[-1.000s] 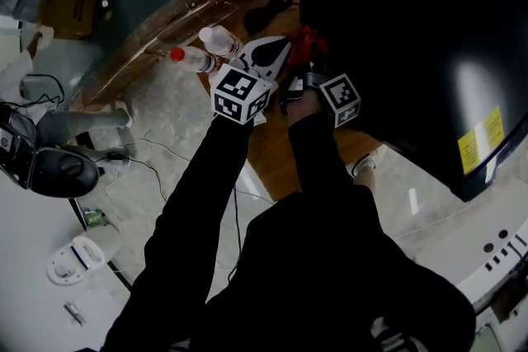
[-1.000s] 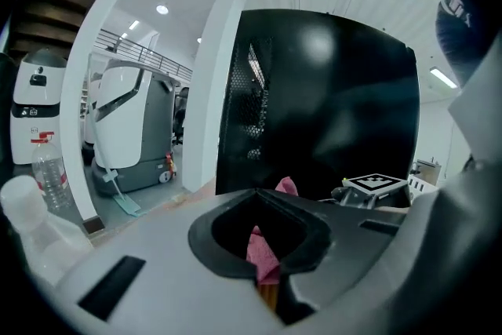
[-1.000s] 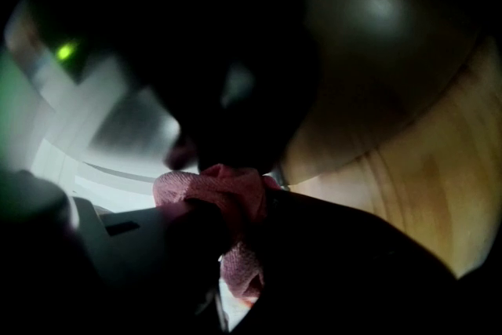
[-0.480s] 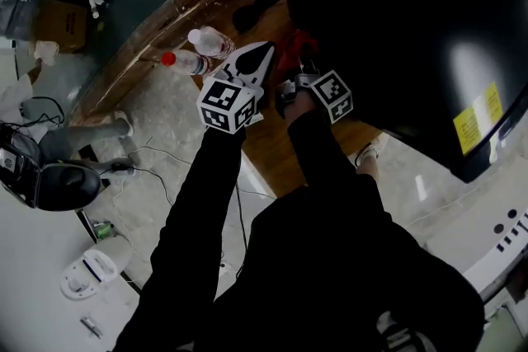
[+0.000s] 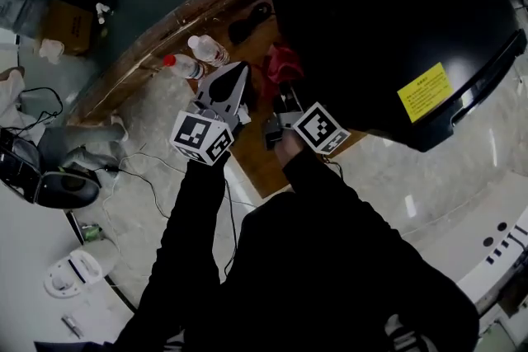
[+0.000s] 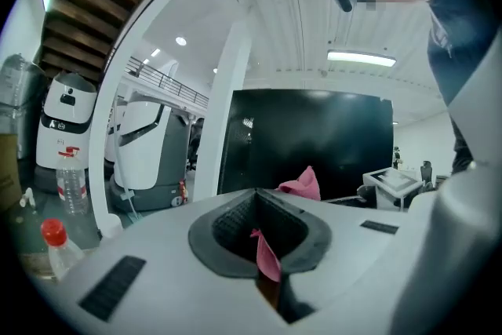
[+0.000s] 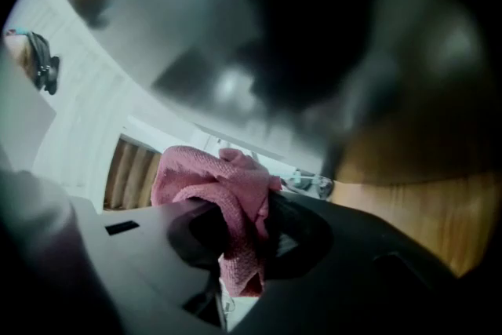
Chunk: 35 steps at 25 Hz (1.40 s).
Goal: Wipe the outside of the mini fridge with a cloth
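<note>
Pinching cloth (image 5: 280, 62), right gripper (image 5: 282, 95) hangs near bottles (image 5: 185, 66), fridge (image 5: 371, 12).

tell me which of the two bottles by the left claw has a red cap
The left bottle in the head view; its cap is red. The other bottle, nearer the fridge, has a white cap.

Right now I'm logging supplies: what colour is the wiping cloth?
Pink cloth, clearest in the right gripper view.

Red-capped bottle (image 5: 181, 65) (clear) — cardboard box (image 5: 70, 29).
</note>
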Tool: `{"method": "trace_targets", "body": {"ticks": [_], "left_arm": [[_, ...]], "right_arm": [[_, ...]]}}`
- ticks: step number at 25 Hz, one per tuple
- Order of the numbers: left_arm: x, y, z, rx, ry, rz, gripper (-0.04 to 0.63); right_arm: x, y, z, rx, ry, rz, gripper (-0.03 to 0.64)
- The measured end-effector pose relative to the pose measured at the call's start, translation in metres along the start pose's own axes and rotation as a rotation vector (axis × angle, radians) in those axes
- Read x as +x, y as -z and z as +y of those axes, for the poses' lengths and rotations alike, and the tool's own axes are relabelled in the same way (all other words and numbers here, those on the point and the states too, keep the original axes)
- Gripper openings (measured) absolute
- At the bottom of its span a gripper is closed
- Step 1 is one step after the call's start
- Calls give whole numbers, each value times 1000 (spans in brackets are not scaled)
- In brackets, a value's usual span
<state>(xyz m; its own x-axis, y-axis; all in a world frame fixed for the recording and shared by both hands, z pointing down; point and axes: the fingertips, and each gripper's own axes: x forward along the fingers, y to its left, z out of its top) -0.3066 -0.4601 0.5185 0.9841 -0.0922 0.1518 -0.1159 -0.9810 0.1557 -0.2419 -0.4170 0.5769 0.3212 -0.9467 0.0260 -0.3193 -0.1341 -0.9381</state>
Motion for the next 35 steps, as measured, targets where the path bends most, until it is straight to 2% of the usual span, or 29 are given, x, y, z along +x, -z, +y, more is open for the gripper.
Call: {"method": "trace_targets", "body": {"ticks": [12,22,27,30,35], "left_arm": [[-41,-86,-122,75,-19,-136,5],[-72,-124,-201,125,-37,-193,5],[-78,-141,-210,149,-19,-202,5],[-71,-150,-202,153,11,-209,5],[-49,-155,-184,156,63,-210,5]], "right_arm": [[-112,-55,122,-30,-186,-32,89],[-169,-87,145,16,-197,-58,89],[-167,-98,156,54,-186,-91,89],[-156,-103,166,101,-200,-110,89],[-130,-105,153,194,-157,-144,89]]}}
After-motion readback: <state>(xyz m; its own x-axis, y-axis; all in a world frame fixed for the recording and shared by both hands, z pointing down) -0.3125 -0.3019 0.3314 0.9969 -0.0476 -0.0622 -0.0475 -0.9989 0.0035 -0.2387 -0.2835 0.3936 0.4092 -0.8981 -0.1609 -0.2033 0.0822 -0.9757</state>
